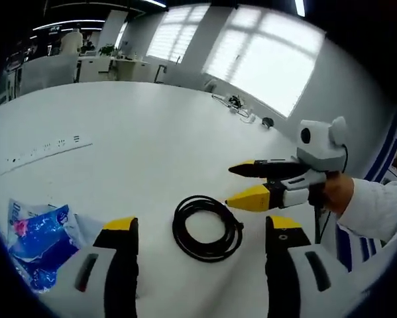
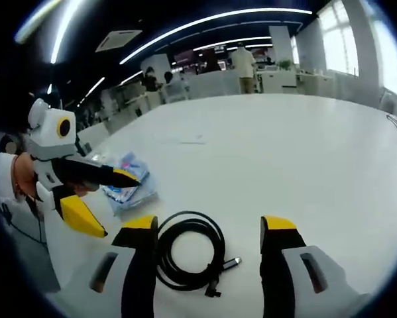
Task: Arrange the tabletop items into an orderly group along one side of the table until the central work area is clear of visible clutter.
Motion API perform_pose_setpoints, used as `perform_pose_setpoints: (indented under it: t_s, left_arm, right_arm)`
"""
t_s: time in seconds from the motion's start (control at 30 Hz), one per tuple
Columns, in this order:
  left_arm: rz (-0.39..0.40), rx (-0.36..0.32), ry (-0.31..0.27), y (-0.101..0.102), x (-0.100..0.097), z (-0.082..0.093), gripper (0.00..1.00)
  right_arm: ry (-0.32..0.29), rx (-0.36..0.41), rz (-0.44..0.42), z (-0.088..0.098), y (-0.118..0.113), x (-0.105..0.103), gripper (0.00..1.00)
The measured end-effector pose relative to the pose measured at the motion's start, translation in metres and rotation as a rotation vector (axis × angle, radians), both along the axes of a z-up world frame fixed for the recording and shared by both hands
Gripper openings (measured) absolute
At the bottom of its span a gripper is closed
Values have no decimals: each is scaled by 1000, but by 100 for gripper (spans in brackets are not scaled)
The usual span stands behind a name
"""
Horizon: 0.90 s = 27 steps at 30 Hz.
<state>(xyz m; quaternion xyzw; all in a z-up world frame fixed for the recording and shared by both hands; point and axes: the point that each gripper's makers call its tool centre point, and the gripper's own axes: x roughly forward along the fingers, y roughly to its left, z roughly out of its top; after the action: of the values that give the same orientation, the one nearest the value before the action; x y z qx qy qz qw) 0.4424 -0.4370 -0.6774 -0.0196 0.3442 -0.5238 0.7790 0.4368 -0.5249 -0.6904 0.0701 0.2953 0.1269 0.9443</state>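
**A:** Black cable, coiled in a loose ring, on a white table: where does it lie in the left gripper view?

**B:** The coiled cable (image 1: 207, 227) lies flat on the white table (image 1: 132, 139), just ahead of the left gripper (image 1: 201, 232) and between its two yellow-tipped jaws, which stand spread apart and hold nothing. To the near left, beside the left jaw, lies a blue plastic packet (image 1: 39, 242). From the right comes the right gripper (image 1: 241, 184), held in a person's hand (image 1: 336, 192) with a white sleeve (image 1: 377, 209). Its jaws are parted, and the lower tip sits just by the coil's right edge; whether it touches, I cannot tell. Far across the table lies a small tangle of cords (image 1: 238, 105).

**A:** And in the right gripper view?

**B:** The cable (image 2: 188, 255) lies between the right gripper's (image 2: 208, 228) wide-set, empty jaws, nearer the left one, its plug ends pointing right and near. The left gripper (image 2: 105, 202) enters from the left, gripped by a hand (image 2: 22, 175), jaws apart and empty, hanging above the table's near edge. The blue packet (image 2: 128, 182) rests just beyond it, left of the coil. The table (image 2: 284, 152) stretches away to far desks, where a person (image 2: 241, 63) stands.
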Motion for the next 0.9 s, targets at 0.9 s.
perform_pose_setpoints:
  t_s: [0.9]
  left_arm:
    - [21,-62,-155,77,20,73,97]
  right_arm:
    - [-77,-7,66,48,45,10,66]
